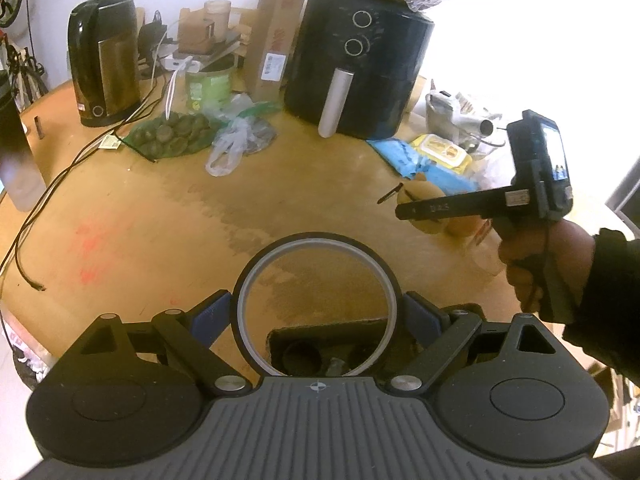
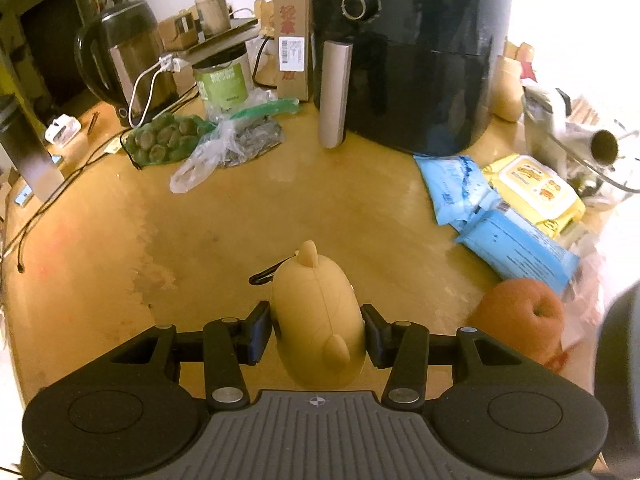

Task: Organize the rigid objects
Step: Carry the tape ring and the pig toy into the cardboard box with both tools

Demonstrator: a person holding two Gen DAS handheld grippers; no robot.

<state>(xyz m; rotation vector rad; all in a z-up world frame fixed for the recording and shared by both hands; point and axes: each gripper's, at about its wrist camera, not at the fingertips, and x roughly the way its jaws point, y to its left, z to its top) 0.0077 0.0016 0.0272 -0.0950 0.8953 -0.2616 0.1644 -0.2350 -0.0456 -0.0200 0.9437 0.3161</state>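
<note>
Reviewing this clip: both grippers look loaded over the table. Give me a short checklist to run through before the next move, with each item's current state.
1. Left gripper closed on the black ring, pads at both sides: ok.
2. Right gripper clamped on the tan figurine, both pads touching: ok.
3. Figurine's black strap hanging free, not caught on a finger: ok.
4. Box with round slots below the ring, free slot for it: cannot tell, only partly seen through the ring.
5. Bare table ahead of the figurine: ok.
6. Orange fruit close beside the right gripper, may be bumped: not ok.
</note>
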